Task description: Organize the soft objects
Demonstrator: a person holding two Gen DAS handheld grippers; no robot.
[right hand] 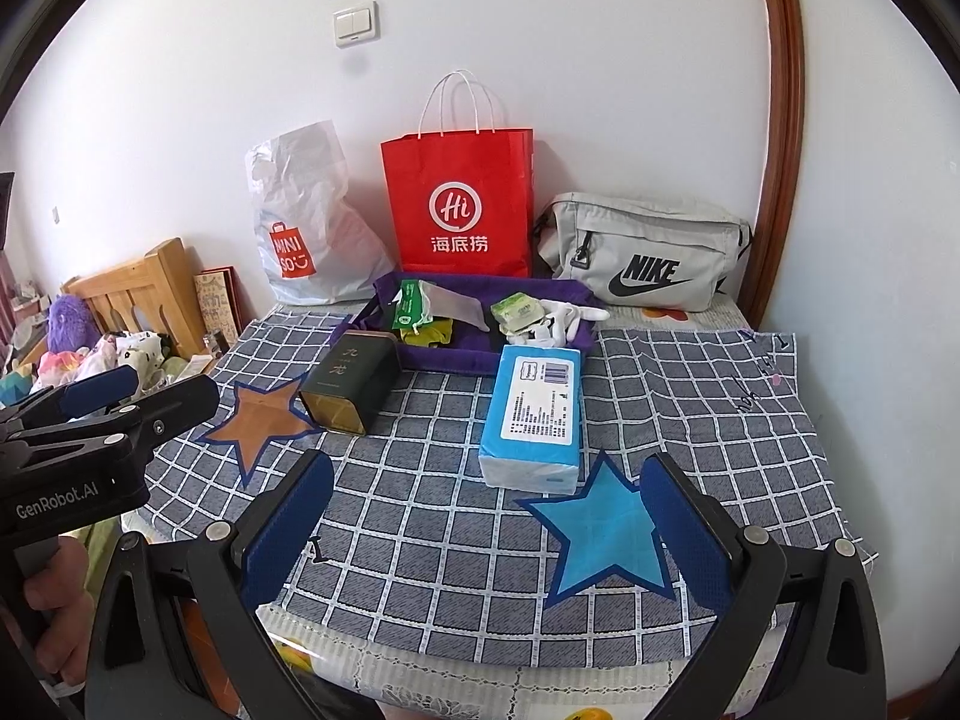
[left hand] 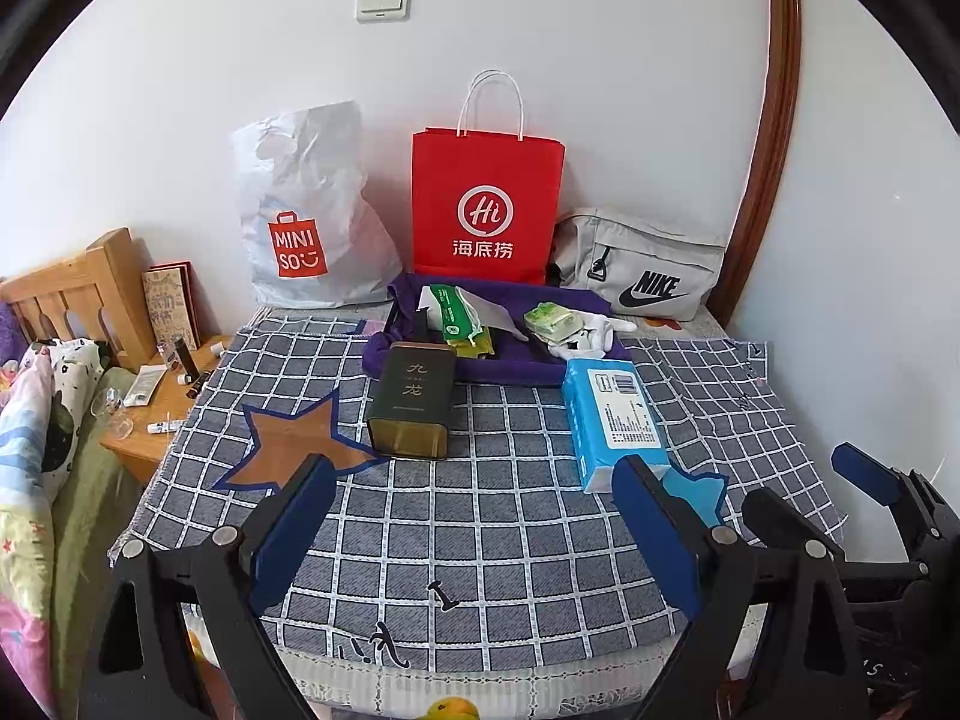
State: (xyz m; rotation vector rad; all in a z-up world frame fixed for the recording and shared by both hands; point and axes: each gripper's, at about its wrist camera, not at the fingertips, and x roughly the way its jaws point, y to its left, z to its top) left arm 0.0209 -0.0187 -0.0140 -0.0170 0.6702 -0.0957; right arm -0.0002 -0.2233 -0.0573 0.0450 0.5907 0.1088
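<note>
A blue tissue pack (left hand: 618,414) (right hand: 534,414) lies on the checked cloth, just beyond a blue star patch (right hand: 600,534). Left of it a dark green tin (left hand: 414,402) (right hand: 351,381) rests on its side by a brown star (left hand: 288,444). Behind both, a purple tray (left hand: 516,369) (right hand: 456,360) holds a green packet (left hand: 453,312), a small green tissue pack (left hand: 549,321) and white gloves (left hand: 591,333). My left gripper (left hand: 474,516) (right hand: 144,393) is open over the cloth's near part, holding nothing. My right gripper (right hand: 489,522) (left hand: 810,489) is open too, its right finger over the blue star.
Against the wall stand a white Miniso bag (left hand: 312,210), a red paper bag (left hand: 486,204) and a grey Nike bag (left hand: 642,264). A wooden nightstand (left hand: 162,396) with small bottles and a bed with soft toys are at the left. A brown door frame (left hand: 774,120) rises at the right.
</note>
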